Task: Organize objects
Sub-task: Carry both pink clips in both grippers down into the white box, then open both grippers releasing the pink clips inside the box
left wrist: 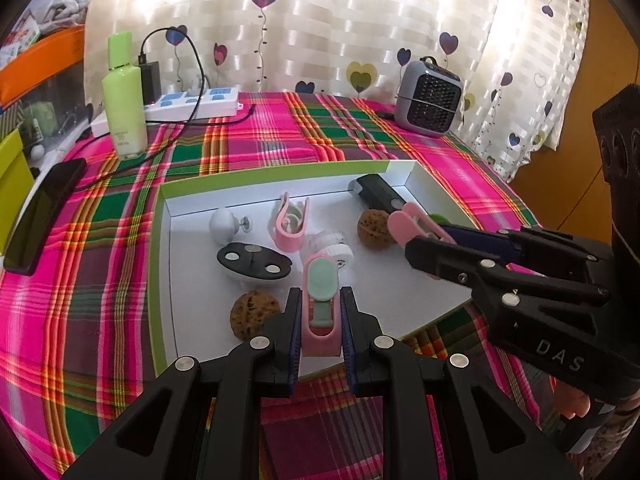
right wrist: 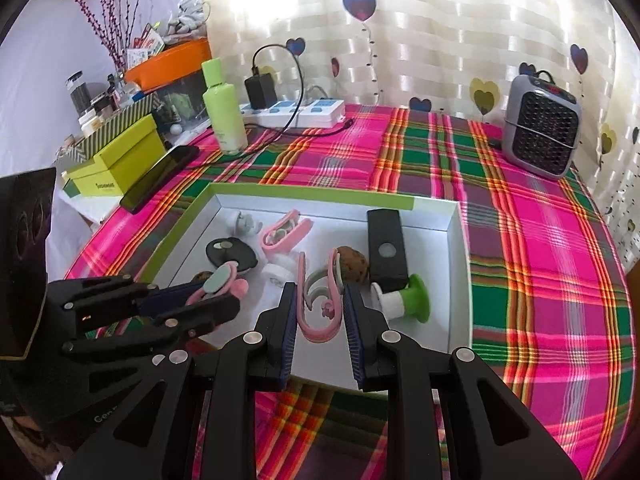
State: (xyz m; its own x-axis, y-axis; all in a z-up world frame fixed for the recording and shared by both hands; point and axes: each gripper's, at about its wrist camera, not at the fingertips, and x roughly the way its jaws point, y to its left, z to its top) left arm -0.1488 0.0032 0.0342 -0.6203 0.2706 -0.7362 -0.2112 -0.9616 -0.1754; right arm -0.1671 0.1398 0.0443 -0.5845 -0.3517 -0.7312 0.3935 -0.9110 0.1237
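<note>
A shallow white box with a green rim [left wrist: 162,264] [right wrist: 460,280] lies on the plaid cloth. My left gripper [left wrist: 320,300] is shut on a pink clip with a mint pad [left wrist: 322,312], held over the box's near edge; it also shows in the right wrist view [right wrist: 224,280]. My right gripper [right wrist: 319,294] is shut on another pink clip [right wrist: 320,308], seen from the left wrist view [left wrist: 408,224] over the box's right side. Inside lie a third pink clip [left wrist: 290,222], two walnuts [left wrist: 254,314] [left wrist: 376,227], a black oval piece [left wrist: 254,260], a white knob [left wrist: 222,226], a black rectangular device [right wrist: 386,252] and a green suction piece [right wrist: 416,300].
A green bottle [left wrist: 124,96], a power strip with a charger [left wrist: 192,104] and a small grey heater [left wrist: 430,98] stand at the back. A black phone [left wrist: 40,216] lies left of the box. Green boxes [right wrist: 116,164] and clutter stand beyond the table's left edge.
</note>
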